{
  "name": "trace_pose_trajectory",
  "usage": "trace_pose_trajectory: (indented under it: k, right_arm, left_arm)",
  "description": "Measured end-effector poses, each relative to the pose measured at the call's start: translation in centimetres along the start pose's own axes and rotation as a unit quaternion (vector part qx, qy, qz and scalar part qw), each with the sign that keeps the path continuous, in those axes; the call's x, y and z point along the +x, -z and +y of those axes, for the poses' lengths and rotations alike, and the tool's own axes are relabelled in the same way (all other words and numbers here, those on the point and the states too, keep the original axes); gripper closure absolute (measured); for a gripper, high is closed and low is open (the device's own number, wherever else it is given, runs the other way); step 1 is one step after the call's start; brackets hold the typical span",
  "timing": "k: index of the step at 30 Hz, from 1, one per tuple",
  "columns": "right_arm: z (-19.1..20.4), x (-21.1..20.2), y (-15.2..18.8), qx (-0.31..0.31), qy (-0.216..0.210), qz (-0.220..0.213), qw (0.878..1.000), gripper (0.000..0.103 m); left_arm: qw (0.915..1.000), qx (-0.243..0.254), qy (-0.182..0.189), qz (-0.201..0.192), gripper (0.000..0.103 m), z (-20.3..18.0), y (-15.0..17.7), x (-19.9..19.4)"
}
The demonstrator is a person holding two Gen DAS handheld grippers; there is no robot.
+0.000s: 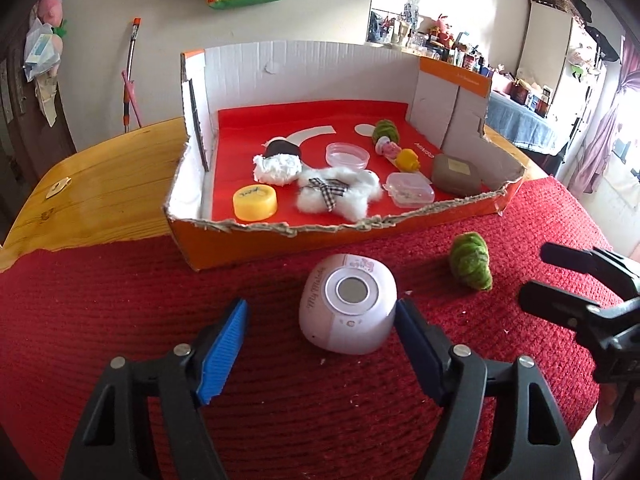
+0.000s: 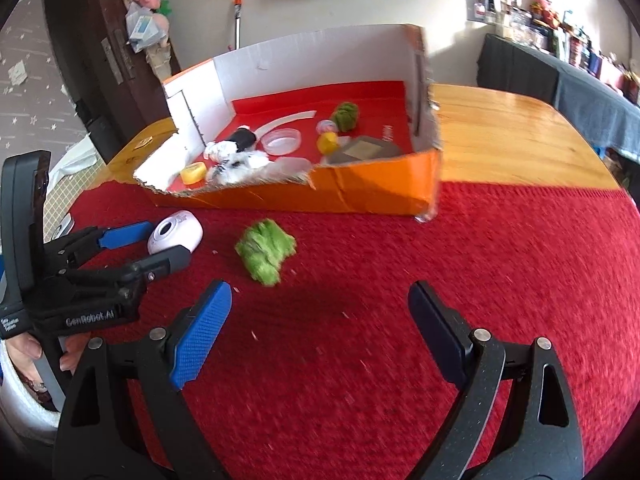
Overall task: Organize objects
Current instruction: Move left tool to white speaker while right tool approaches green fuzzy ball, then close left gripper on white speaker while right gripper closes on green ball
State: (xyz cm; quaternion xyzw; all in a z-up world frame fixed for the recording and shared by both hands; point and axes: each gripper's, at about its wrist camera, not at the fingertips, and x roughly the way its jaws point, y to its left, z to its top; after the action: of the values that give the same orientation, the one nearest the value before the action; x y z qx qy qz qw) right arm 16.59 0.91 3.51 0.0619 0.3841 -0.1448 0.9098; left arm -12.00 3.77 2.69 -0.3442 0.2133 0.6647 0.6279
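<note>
Item: pink rounded gadget (image 1: pixel 347 303), on the red table cloth (image 1: pixel 120 320) before the cardboard box (image 1: pixel 320 236). Likely rigid, smooth, light, slippery; take across its flat sides. Left tongs (image 1: pixel 320 320) straddle it, not yet clamped. Right tongs (image 2: pixel 320 320) open, empty.

Speaker (image 1: pixel 347 305) & plush (image 1: pixel 471 261) on cloth (image 1: pixel 120 320), before box (image 1: pixel 280 244).
</note>
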Motion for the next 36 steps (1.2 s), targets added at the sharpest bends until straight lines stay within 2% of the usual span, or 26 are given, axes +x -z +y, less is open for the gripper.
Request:
trace_pose_trajectory:
  k: [6,11,14,17,21,24,26,28,36]
  right_arm:
    - [1.9,1.8,-1.2,-0.042,0.018,0.009,0.999,0.013]
    - [2.6,2.3,-1.7,-0.064,0.027,0.009,0.998,0.014]
    - [2.9,2.7,-1.8,-0.073,0.032,0.012,0.997,0.021]
    - [3.0,3.2,-1.9,-0.079,0.034,0.016,0.996,0.025]
    - [3.3,3.7,-1.8,-0.087,0.032,0.023,0.995,0.039]
    - [3.6,3.9,-1.7,-0.094,0.027,0.023,0.995,0.044]
    - [3.8,3.9,-1.7,-0.097,0.020,0.021,0.995,0.052]
    - [3.9,3.9,-1.7,-0.098,0.015,0.021,0.995,0.072]
    - [4.3,2.9,-1.5,-0.097,0.000,0.009,0.995,0.073]
  left_arm:
    - [0.9998,0.018,0.011,-0.002,0.035,-0.2,0.1,-0.2]
    - [0.9996,0.018,0.024,0.001,0.037,-0.1,0.1,-0.1]
    - [0.9994,0.016,0.029,0.001,0.038,0.0,0.1,-0.1]
    - [0.9992,0.018,0.037,0.002,0.043,0.0,0.1,-0.1]
    - [0.9988,0.024,0.042,0.002,0.053,-0.4,0.1,0.0]
    - [0.9986,0.028,0.045,0.001,0.053,-0.6,0.1,0.0]
    - [0.9985,0.026,0.047,0.001,0.053,-0.6,0.1,0.0]
    - [0.9984,0.022,0.052,0.001,0.053,-0.5,0.2,-0.1]
    - [0.9980,0.024,0.058,-0.003,0.054,-1.0,0.4,-1.1]
